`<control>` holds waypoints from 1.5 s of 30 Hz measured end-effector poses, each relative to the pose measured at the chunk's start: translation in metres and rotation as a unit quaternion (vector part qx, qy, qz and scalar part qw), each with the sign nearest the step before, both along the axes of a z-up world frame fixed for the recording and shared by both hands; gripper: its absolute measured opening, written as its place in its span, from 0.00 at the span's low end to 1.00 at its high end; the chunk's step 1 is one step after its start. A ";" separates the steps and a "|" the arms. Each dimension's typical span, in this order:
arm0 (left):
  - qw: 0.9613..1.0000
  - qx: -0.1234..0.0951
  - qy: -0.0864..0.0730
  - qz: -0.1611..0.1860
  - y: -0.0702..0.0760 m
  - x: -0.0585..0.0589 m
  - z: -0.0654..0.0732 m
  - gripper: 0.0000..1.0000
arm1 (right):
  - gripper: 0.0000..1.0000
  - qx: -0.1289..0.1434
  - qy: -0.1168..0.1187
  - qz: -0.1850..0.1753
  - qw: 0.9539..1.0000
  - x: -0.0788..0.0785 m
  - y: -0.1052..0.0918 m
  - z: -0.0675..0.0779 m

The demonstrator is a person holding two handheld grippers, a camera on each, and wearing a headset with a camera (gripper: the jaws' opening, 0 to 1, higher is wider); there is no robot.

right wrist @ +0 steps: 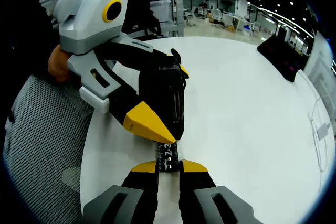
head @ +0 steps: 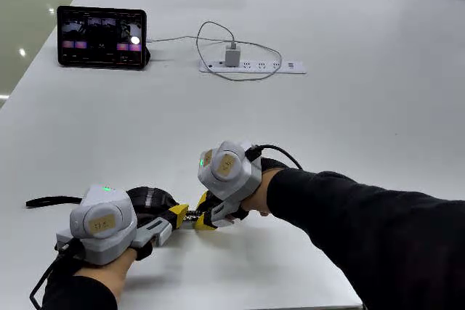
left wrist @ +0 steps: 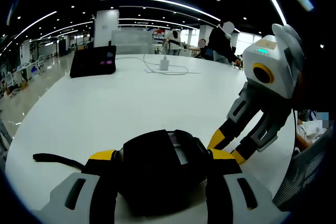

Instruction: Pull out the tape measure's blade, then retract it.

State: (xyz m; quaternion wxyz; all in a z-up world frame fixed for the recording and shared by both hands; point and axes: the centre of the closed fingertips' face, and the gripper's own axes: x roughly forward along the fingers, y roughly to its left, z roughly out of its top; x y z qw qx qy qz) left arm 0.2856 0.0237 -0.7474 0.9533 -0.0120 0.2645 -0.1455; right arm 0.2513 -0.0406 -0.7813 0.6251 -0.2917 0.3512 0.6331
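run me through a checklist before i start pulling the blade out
1. Case held: ok. The left gripper is shut on the tape measure, one jaw on each side.
2. Blade tip held: ok. The right gripper is shut on the blade just outside the case.
3. Blade drawn out: not ok. A short bit shows, with the marks 2 and 3.
4. Room to pull: ok. The table near the grippers is bare; the tablet and power strip sit at the far side.
5. Blade lock released: cannot tell.
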 end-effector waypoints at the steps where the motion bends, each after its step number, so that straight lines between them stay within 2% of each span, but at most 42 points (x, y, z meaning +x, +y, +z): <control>1: 1.000 0.000 0.000 0.000 0.000 0.000 0.000 0.64 | 0.11 0.000 0.000 0.001 1.000 0.000 0.000 0.000; 13: 1.000 0.000 0.000 0.001 0.000 0.000 0.000 0.64 | 0.11 -0.001 -0.011 0.013 1.000 -0.001 0.005 0.000; 32: 1.000 0.001 0.000 -0.001 0.000 0.000 0.000 0.64 | 0.11 -0.002 -0.010 0.015 1.000 -0.001 0.016 0.000; 45: 1.000 -0.002 0.001 0.000 0.001 0.001 0.000 0.64 | 0.11 0.007 -0.006 0.013 1.000 -0.001 0.022 0.000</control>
